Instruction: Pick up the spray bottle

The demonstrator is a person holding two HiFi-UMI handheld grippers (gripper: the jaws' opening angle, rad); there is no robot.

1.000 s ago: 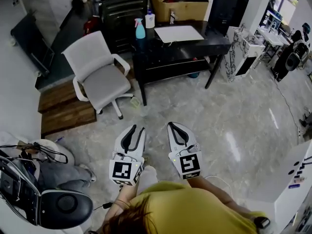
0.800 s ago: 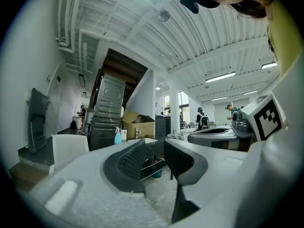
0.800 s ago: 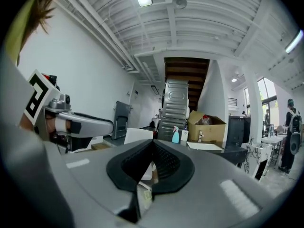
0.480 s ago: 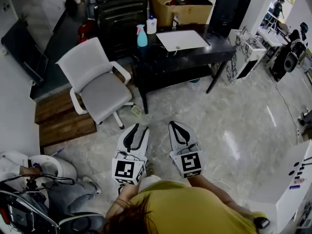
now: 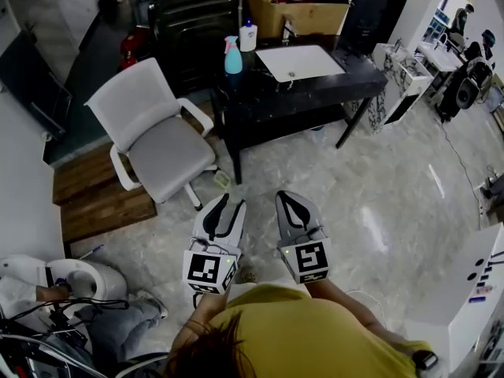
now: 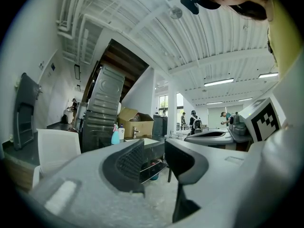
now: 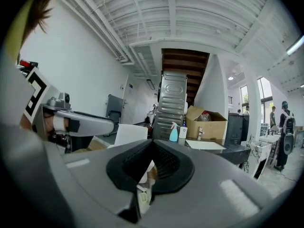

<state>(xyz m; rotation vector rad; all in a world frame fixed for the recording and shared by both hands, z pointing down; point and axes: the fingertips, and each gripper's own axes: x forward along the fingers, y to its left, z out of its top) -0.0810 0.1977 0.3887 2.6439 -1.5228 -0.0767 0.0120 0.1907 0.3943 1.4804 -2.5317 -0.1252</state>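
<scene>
The light blue spray bottle stands upright at the left end of a black table, far ahead of both grippers. It also shows small in the left gripper view and in the right gripper view. My left gripper is held level over the marble floor, open, with a gap and nothing between its jaws. Beside it, my right gripper is shut, its pads meeting at the tips, and it holds nothing.
A white pump bottle stands right of the spray bottle; a white sheet lies on the table, a cardboard box behind. A white office chair stands left of the table, wooden steps beyond. A seated person is at lower left.
Both grippers have moved forward together over the floor towards the table. The table and chair now lie nearer, and the seated person has slid towards the lower left corner.
</scene>
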